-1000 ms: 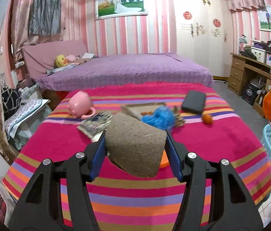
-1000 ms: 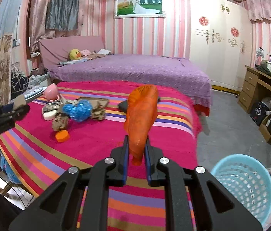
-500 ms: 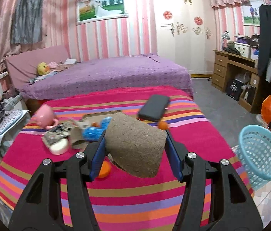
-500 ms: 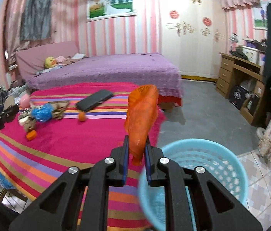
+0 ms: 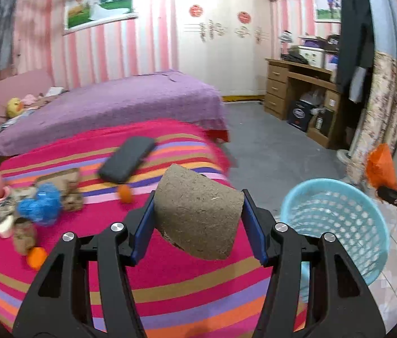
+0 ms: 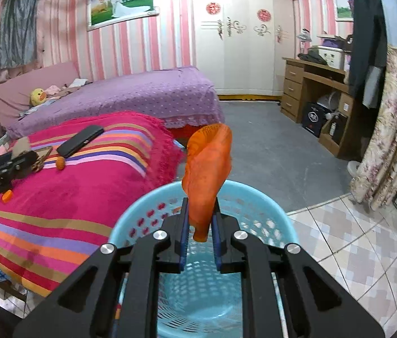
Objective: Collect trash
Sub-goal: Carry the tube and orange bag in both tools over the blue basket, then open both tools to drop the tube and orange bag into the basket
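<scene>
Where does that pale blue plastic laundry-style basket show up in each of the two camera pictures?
Left wrist view: the pale blue perforated plastic basket stands at the lower right, on the floor beside the striped pink bed.
Right wrist view: the basket fills the bottom centre, directly below the right gripper holding a piece of orange plastic trash.
Shared landmark: the black rectangular case lying on the striped bed.

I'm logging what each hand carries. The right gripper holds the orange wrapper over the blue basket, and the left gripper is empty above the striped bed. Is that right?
Not quite: the left gripper is not empty. The left wrist view shows it shut on a brown cardboard piece above the striped bed. The rest stands: the right gripper holds the orange wrapper over the blue basket.
</scene>
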Demonstrator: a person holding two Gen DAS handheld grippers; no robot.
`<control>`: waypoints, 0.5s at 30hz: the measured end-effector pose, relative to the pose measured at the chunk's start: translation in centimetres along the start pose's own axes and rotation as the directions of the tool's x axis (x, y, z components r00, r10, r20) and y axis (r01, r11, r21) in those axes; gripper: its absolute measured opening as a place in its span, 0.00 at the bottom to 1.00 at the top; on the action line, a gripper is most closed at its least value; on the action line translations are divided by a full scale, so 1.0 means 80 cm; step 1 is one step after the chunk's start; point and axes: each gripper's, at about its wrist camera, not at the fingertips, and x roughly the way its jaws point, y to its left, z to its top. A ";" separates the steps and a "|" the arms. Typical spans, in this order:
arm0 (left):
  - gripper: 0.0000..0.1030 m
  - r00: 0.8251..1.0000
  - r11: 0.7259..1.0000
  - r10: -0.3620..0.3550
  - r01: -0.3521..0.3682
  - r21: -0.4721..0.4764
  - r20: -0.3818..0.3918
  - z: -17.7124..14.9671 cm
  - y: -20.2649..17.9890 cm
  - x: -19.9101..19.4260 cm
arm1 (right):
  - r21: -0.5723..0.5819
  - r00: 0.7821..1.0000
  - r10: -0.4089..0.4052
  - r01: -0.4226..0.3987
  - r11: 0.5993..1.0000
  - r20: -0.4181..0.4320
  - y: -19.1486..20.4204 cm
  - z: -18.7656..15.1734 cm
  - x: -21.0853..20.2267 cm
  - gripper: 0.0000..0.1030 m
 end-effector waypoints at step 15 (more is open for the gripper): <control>0.55 0.985 0.985 -0.146 0.153 0.080 -0.090 -0.013 -0.140 0.064 | 0.107 0.998 -0.050 0.055 0.993 -0.047 -0.069 -0.028 0.026 0.14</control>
